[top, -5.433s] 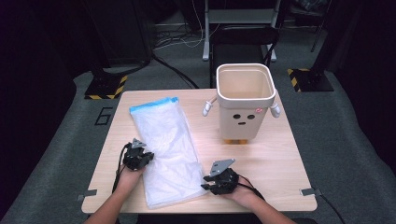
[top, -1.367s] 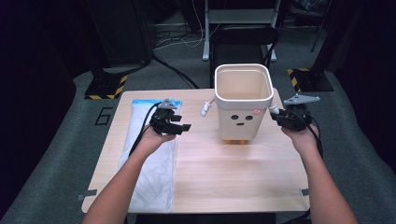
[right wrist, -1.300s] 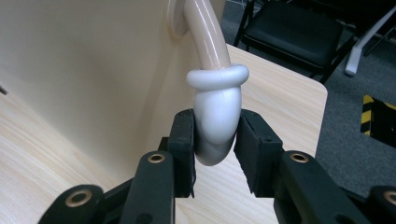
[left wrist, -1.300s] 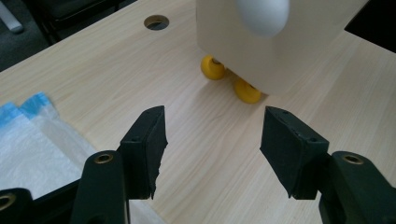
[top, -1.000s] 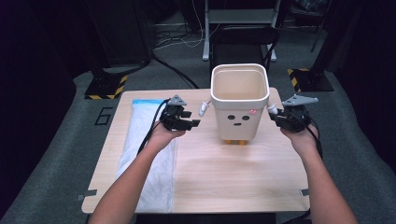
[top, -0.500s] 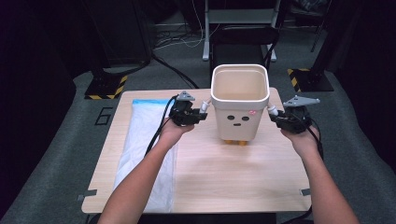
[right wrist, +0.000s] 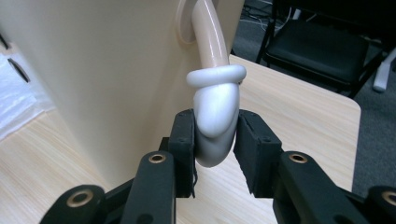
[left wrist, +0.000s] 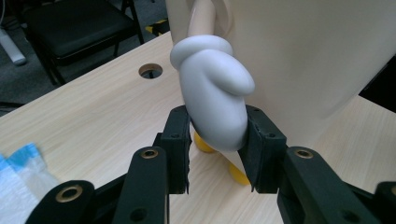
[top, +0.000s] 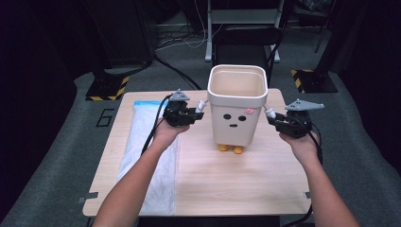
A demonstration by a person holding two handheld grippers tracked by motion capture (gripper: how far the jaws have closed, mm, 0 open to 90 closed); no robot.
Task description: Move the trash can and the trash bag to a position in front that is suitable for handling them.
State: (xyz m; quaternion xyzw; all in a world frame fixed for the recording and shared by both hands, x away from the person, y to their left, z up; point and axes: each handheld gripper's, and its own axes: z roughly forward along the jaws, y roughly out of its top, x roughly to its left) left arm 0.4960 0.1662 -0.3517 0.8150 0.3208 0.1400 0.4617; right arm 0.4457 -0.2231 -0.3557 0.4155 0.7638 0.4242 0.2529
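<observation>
A cream bin [top: 236,113] with a drawn face, orange feet and two thin arms ending in white mittens stands at the back middle of the wooden table [top: 227,189]. My left gripper [top: 194,113] is shut on the bin's left mitten [left wrist: 215,98], with both pads [left wrist: 180,140] pressed against its sides. At the other side my right gripper [top: 276,120] is shut on the right mitten [right wrist: 215,116], which hangs from its curved arm between the pads [right wrist: 184,140]. The bin is open at the top and looks empty.
A long clear plastic bag [top: 146,156] with a blue edge lies flat along the table's left side, under my left forearm. A black chair [top: 246,42] stands behind the table. A round hole [left wrist: 150,71] sits in the tabletop near the bin.
My left gripper has moved right from above the bag to the bin's left mitten and closed on it. The right gripper has held by the right mitten. The bin shifted slightly.
</observation>
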